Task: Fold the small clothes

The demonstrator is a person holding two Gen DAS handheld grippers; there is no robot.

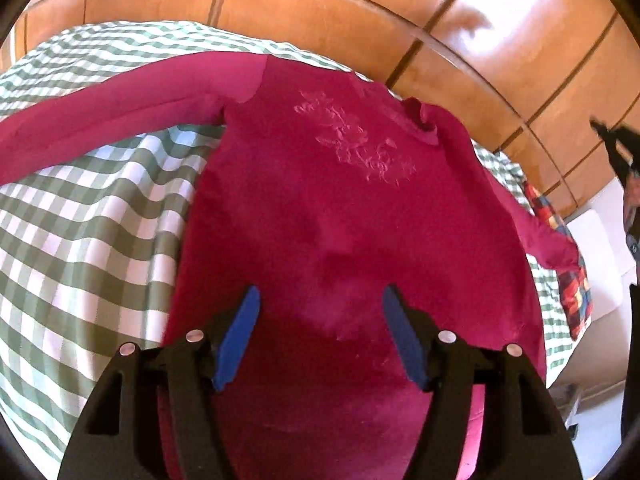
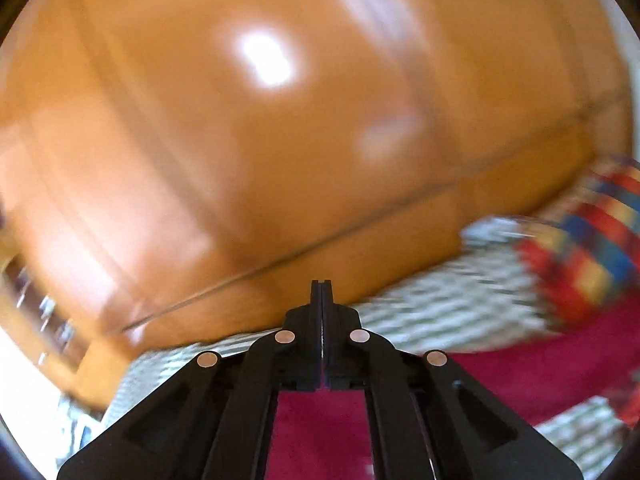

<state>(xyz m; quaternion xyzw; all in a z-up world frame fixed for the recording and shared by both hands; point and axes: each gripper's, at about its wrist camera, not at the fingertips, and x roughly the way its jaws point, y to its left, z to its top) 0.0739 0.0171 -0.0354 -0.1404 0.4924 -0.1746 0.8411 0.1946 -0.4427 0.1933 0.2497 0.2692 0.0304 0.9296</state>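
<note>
Checked bedspread [image 1: 80, 208] carries our limp magenta top [image 1: 340, 208]; left gripper [image 1: 320, 336] spread above it, right gripper [image 2: 322, 320] pressed together, empty; we'd pinch its hem corners.

Magenta top [image 1: 328, 208]; green-white checked sheet [image 1: 92, 216]; orange-brown wardrobe [image 1: 320, 8].

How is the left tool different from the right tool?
The left tool is open, with blue fingers spread above the red top. The right tool is shut, black fingers together, gripping nothing and aimed at the wooden wardrobe. Both have black frames.
</note>
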